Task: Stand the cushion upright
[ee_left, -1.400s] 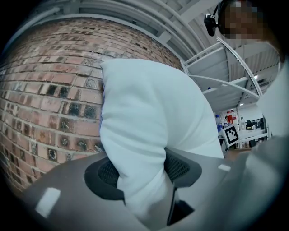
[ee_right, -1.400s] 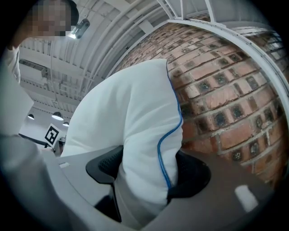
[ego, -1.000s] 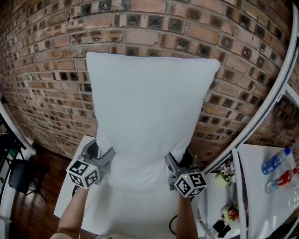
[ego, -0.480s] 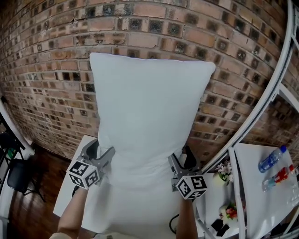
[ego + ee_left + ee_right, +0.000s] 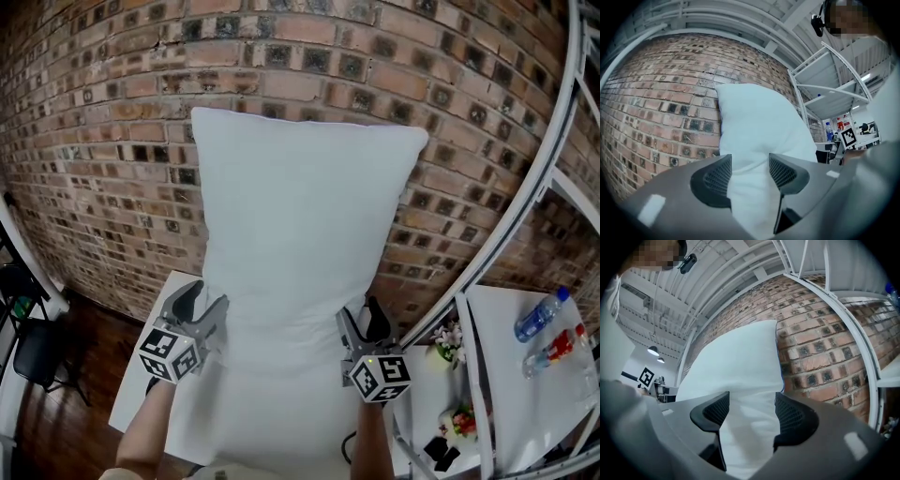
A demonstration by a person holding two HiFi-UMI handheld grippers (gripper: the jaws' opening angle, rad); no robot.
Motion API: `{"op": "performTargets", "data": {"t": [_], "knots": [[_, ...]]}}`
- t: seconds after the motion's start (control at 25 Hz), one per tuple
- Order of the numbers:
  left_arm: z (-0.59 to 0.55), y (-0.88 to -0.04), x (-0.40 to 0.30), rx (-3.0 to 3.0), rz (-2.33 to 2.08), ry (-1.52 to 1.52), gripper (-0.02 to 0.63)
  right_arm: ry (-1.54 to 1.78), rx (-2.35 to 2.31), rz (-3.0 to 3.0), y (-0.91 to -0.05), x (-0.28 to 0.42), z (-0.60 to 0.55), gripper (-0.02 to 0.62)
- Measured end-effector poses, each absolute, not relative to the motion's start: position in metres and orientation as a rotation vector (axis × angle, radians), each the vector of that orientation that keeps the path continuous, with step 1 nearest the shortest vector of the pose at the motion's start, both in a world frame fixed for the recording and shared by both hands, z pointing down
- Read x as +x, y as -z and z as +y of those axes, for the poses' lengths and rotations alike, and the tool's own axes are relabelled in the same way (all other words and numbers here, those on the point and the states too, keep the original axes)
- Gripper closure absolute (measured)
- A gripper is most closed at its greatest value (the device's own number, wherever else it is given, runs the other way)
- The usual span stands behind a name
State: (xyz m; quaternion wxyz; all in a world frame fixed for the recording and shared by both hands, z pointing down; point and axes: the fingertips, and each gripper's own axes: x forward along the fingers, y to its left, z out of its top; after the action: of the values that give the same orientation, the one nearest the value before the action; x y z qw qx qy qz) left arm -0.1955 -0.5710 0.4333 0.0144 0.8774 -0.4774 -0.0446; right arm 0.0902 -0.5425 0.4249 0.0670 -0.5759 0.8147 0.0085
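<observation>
A large white cushion stands upright on a white table, its back against the brick wall. My left gripper sits at its lower left side and my right gripper at its lower right side. In the left gripper view the cushion fills the gap of the left gripper. The right gripper view shows the cushion creased inside the right gripper. Both pairs of jaws stand wide and are closing, and I see no firm pinch.
A white metal shelf frame curves up on the right. Behind it a second white surface holds a blue bottle, a red bottle and small flowers. A black chair stands on the wood floor at far left.
Both grippers have drawn back a little toward me along the cushion's lower sides. The cushion stays upright against the wall.
</observation>
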Motion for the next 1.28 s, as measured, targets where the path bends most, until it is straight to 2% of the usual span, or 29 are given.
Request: {"op": "performTargets", "data": {"t": [0.48,0.76,1.04,1.28], "knots": [[-0.540,-0.424,-0.183,2.778,-1.405,0.168,0.357,-0.056,-1.764,2.484,-0.418,0.063,-0.516,0.299],[-0.511,-0.417,-0.167,2.792,-1.370,0.175,0.373,-0.069,-1.789,2.495,-0.417,0.040,-0.487,0.321],[-0.470,-0.412,-0.149,2.833,-1.322,0.148,0.413,-0.076,-1.746,2.499,-0.405,0.009,-0.448,0.373],[-0.424,-0.413,-0.132,2.865,-1.275,0.126,0.456,-0.128,-1.726,2.563,-0.404,-0.018,-0.402,0.442]]}}
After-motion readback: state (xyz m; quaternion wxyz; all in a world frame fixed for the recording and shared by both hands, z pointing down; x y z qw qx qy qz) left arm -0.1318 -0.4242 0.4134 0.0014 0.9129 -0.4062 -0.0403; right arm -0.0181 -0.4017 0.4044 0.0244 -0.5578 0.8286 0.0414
